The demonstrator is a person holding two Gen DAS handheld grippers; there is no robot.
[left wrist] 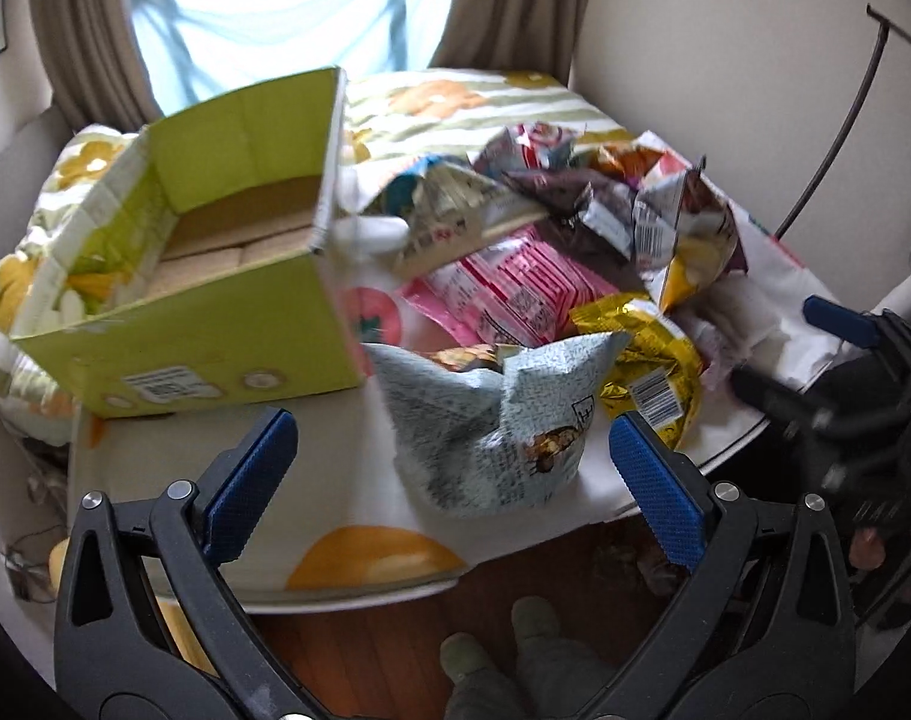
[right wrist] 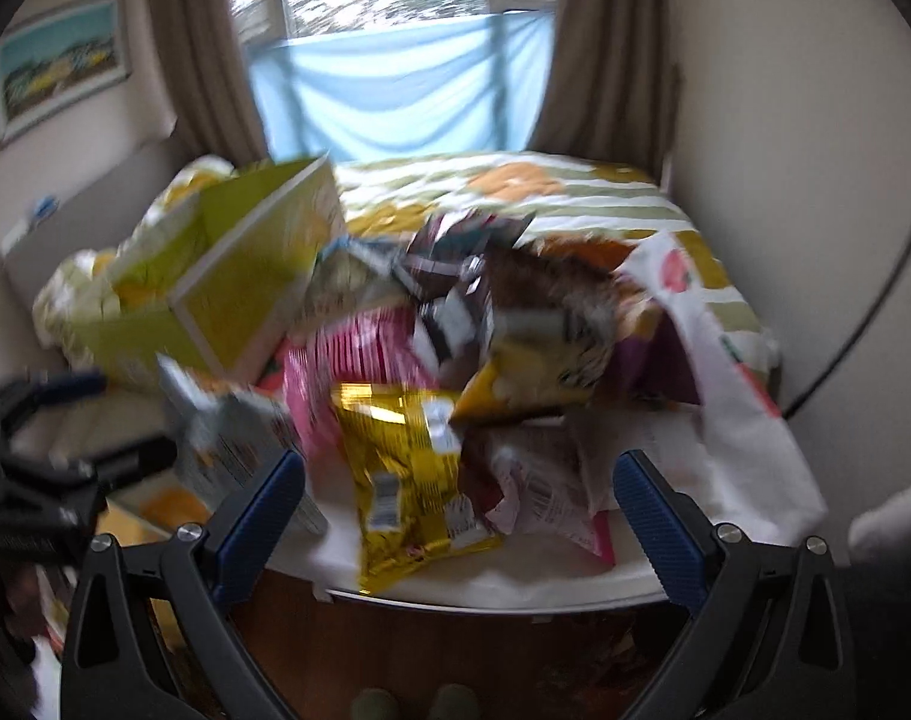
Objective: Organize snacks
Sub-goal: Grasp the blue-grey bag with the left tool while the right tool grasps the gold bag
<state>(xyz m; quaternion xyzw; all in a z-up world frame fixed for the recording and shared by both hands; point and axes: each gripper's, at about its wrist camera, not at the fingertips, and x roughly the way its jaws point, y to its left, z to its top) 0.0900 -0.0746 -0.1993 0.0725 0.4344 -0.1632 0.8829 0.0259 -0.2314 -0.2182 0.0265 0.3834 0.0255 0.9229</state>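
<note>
The left hand-held gripper (left wrist: 452, 462) hangs wide apart before a pale blue snack bag (left wrist: 497, 420). The right hand-held gripper (right wrist: 458, 495) gapes wide, empty, near a gold snack bag (right wrist: 413, 468) beside the green cardboard box (left wrist: 215, 276).

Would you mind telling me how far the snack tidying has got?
Nothing looks packed: the green box shows only bare cardboard inside. Both hand-held grippers, left and right, are open and hold nothing. The whole snack pile, nearest the pale blue bag, remains on the table.

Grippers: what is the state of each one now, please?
Left gripper: open, holding nothing.
Right gripper: open, holding nothing.
</note>
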